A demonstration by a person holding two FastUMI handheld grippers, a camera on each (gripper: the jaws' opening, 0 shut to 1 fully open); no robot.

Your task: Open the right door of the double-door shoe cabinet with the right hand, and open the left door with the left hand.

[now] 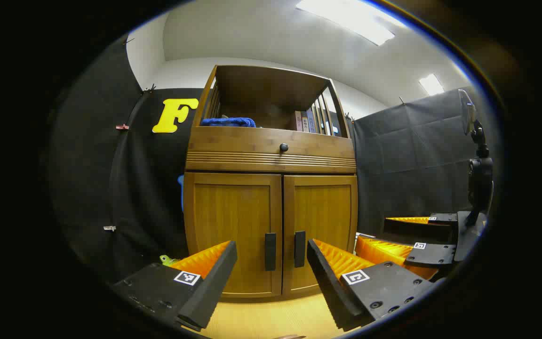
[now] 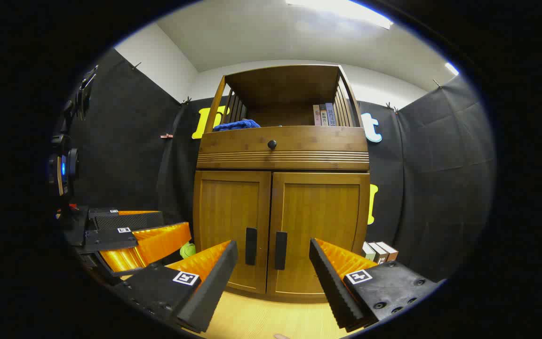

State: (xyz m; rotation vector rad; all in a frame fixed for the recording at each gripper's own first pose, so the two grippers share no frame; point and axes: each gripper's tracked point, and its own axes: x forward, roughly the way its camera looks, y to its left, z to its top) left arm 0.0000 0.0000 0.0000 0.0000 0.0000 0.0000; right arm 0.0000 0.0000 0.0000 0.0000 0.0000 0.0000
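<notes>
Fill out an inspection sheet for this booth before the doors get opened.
Surface: pale wood-look floor under the cabinet.
Job's things: shoe cabinet upright; left door and right door both closed, dark handles side by side at the centre seam.
Clutter: blue cloth and books on the top shelf; more books on the floor at the cabinet's right; small green item at its left.
Grippers: left gripper and right gripper both open, short of the handles, holding nothing.
Cables: nothing seen.
Surroundings: black cloth wall, white ceiling with lit panels.
</notes>
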